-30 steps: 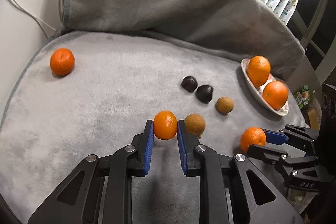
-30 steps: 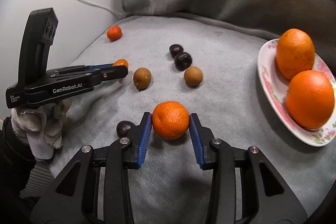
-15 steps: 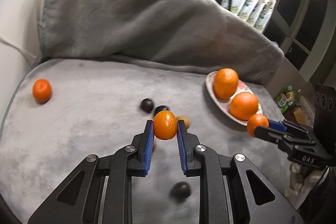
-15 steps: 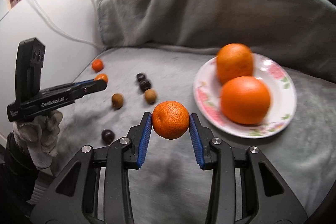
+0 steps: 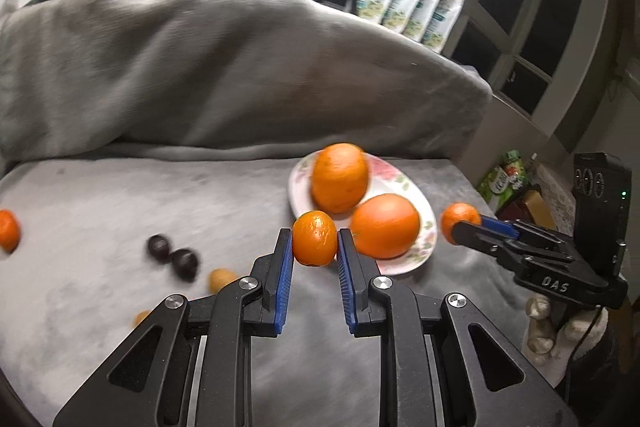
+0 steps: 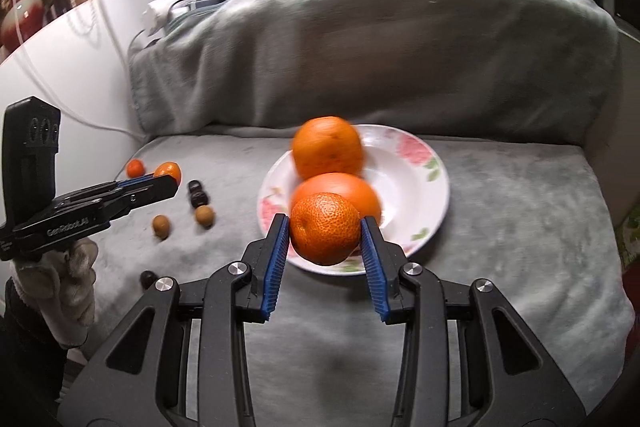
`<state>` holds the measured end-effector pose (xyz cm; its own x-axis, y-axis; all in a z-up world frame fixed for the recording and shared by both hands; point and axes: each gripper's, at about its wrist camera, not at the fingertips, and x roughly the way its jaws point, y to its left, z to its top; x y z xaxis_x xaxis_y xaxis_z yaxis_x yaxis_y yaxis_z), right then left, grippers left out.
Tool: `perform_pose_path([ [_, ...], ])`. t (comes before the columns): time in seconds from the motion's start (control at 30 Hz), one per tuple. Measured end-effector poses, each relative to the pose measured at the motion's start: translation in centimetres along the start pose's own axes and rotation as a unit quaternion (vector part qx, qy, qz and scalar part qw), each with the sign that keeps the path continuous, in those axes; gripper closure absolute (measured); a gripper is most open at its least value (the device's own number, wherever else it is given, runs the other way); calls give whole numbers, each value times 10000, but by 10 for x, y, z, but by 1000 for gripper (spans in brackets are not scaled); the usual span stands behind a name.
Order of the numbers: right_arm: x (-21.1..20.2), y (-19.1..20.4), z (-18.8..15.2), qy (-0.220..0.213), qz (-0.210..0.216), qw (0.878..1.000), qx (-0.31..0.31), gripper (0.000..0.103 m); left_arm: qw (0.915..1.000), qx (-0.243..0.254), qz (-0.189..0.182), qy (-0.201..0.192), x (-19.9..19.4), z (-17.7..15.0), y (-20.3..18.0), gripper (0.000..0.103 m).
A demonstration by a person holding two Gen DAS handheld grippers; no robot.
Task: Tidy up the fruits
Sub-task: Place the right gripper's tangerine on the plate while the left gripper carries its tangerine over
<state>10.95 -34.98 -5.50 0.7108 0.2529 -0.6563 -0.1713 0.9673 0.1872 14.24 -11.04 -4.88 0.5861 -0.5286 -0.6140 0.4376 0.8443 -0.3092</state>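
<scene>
My left gripper [image 5: 314, 245] is shut on a small mandarin [image 5: 314, 238], held in the air just left of the floral white plate [image 5: 424, 203]. The plate holds two big oranges [image 5: 340, 177] [image 5: 385, 225]. My right gripper [image 6: 325, 233] is shut on a larger mandarin [image 6: 325, 233], held over the near rim of the plate [image 6: 424, 187]. The right gripper also shows in the left wrist view [image 5: 460, 223], and the left gripper in the right wrist view [image 6: 166, 179].
On the grey blanket lie another mandarin [image 6: 135, 167], two dark round fruits [image 6: 197, 193], two brown round fruits [image 6: 161, 225] [image 6: 204, 215] and one more dark fruit [image 6: 148, 278]. A blanket-covered backrest [image 6: 360, 47] rises behind the plate.
Both grippers have lifted their mandarins off the blanket and carried them towards the plate. The plate now sits much closer and more central in both views.
</scene>
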Motion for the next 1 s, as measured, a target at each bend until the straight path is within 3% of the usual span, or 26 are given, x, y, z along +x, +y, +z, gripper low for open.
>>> perform_pose_path([
  [0.67,32,-39,2,159,-195,9996,113,65,9977,550,-282,282,68,42,-60,83],
  [1.0,38,-38,3,188,-136,9997,41,65,9975,409,-401,406,84,51,-64,83],
])
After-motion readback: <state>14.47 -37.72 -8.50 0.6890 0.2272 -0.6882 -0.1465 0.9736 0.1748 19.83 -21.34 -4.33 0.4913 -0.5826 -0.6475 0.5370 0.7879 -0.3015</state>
